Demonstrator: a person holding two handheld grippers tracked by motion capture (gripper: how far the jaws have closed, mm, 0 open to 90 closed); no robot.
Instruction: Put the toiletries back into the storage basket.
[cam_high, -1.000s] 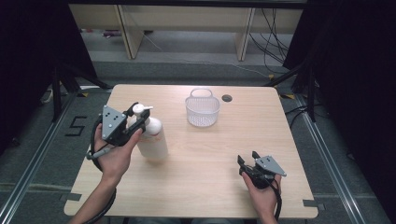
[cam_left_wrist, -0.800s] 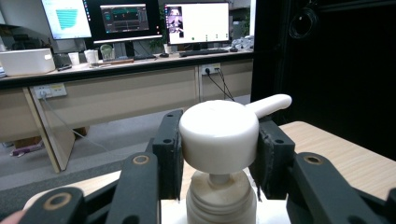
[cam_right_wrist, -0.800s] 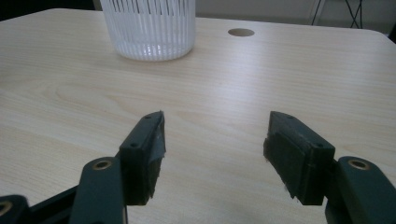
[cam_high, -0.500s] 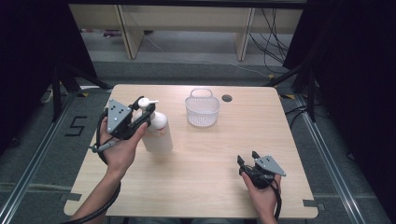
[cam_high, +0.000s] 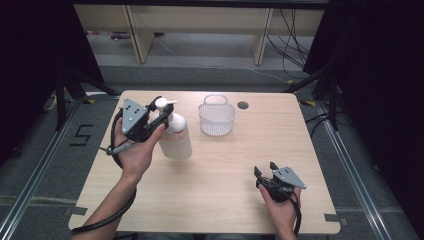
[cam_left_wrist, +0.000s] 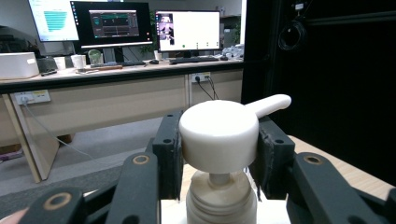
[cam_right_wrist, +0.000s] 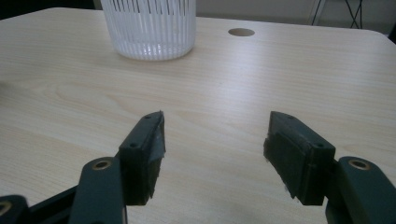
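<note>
High view, floor mark: "5" (cam_high: 81, 135)
L gripper (cam_high: 159, 116): clamped on bottle (cam_high: 176, 136) pump head, raised
R gripper (cam_high: 266, 172): jaws apart, nothing between, low on table (cam_high: 220, 170)

A black "5" (cam_high: 81, 134) marks the floor (cam_high: 45, 165) at left of the high view; monitor text stays unreadable.

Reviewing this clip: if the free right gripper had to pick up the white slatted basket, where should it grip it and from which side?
Probably the rim. The basket stands upright and open-topped near the table's far edge, wider than the right gripper seems to open. Coming from above, one jaw inside and one outside the thin wall at the near rim looks safest; the raised handle at the far rim is an alternative.
</note>
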